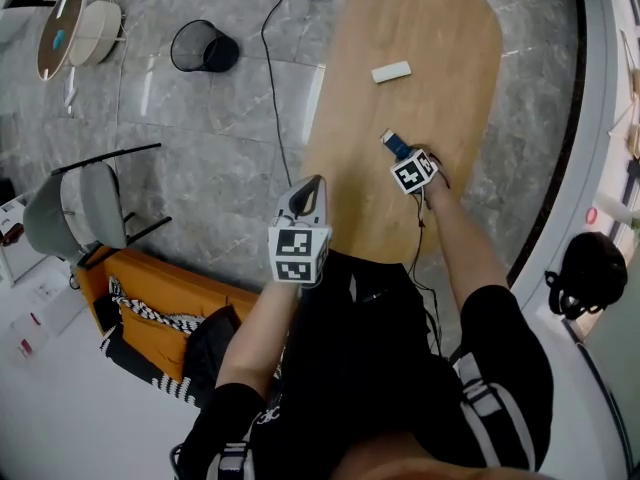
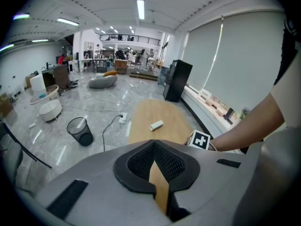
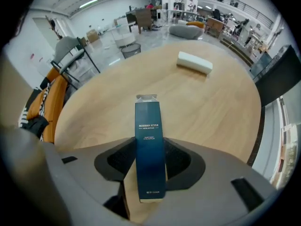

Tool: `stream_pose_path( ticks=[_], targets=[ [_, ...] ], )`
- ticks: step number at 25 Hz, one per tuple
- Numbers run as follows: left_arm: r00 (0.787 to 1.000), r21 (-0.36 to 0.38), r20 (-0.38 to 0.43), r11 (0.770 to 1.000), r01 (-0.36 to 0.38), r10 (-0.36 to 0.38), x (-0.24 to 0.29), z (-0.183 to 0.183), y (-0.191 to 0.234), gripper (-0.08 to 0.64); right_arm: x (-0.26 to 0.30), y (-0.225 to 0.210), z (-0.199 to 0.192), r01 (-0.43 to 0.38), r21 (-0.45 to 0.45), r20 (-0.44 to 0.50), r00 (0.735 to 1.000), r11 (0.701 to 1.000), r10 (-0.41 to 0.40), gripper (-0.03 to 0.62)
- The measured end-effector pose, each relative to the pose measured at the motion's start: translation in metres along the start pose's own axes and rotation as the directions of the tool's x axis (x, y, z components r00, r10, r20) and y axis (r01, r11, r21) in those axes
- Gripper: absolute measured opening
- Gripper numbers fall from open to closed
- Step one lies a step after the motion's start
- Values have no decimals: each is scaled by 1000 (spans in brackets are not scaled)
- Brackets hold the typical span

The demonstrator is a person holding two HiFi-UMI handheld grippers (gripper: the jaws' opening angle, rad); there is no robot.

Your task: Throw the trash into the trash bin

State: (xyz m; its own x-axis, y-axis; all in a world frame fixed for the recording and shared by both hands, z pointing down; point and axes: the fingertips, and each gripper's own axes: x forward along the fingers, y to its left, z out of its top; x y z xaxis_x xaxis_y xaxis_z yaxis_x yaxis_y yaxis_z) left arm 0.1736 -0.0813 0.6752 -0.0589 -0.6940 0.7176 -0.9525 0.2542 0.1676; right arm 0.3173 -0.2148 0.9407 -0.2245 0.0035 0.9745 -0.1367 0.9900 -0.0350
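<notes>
Box, blue, toward table's near edge: between right gripper's parted jaws, ungripped. Close squarely across narrow sides. Left gripper: clenched, empty.

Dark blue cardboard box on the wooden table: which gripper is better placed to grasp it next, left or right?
Right. The right gripper has the dark blue cardboard box between its open jaws. The left gripper is shut, at the near edge of the wooden table, apart from the box.
</notes>
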Motion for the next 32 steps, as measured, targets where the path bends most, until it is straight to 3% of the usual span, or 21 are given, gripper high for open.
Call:
stream_pose_path(
  ticks=[3,6,10,14,17,24,28,32],
  targets=[
    [1000,-24,20,1000,-10,11,-4,8,2,12,-35,-2,32,24,66,143,989,997,-34,181],
    [999,-36,51,999,-14,16,-11,26,-1,12,-89,-3,66,51,168,326,940,984,-104,181],
    [994,-42,105,999,-15,19,-27,59,-6,12,-184,-8,98,62,323,512,828,944,-229,181],
    [985,-35,171,999,-12,18,-47,92,-16,12,-273,-6,115,47,396,639,703,917,-312,179],
    [974,-42,225,999,-10,19,-67,118,-27,12,-337,-2,126,29,409,711,617,912,-338,179],
    [934,-77,353,997,-25,51,-111,169,-45,12,-464,-1,138,104,390,826,399,915,-397,178],
    [906,-28,422,999,-40,48,-141,199,-61,12,-510,-1,136,104,403,854,315,909,-414,178],
    [883,-16,468,999,-41,44,-164,222,-72,12,-534,-2,137,98,407,868,269,908,-418,178]
  ],
)
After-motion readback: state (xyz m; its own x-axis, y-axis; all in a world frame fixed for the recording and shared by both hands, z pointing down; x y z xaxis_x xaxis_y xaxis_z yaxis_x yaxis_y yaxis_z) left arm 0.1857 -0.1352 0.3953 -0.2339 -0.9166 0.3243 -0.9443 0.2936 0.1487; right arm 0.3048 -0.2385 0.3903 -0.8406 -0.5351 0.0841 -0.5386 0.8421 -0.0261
